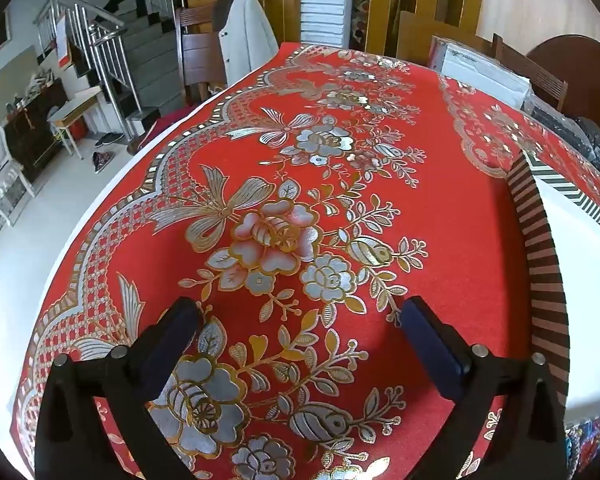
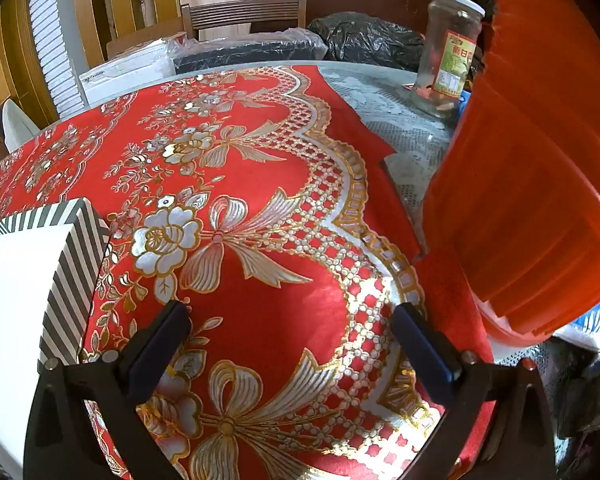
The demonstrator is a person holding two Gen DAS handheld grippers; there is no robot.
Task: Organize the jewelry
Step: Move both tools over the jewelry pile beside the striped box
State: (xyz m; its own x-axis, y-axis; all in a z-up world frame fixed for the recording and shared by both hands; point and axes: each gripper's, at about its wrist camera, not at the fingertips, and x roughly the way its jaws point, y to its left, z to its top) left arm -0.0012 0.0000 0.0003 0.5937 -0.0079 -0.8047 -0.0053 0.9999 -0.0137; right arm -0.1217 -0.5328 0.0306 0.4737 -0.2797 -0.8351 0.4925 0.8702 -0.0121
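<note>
Both grippers hang wide open and empty above a red floral tablecloth (image 1: 452,240): the left gripper (image 1: 300,316) beside a striped box (image 1: 540,264), the right gripper (image 2: 290,320) likewise. No jewelry is discernible; the box's white interior appears blank.

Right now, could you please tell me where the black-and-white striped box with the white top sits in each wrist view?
Left wrist view: the black-and-white striped box runs along the right edge, right of the open left claw.
Right wrist view: it fills the lower left, left of the open right claw.
Shared landmark: the red floral tablecloth under the box.
</note>
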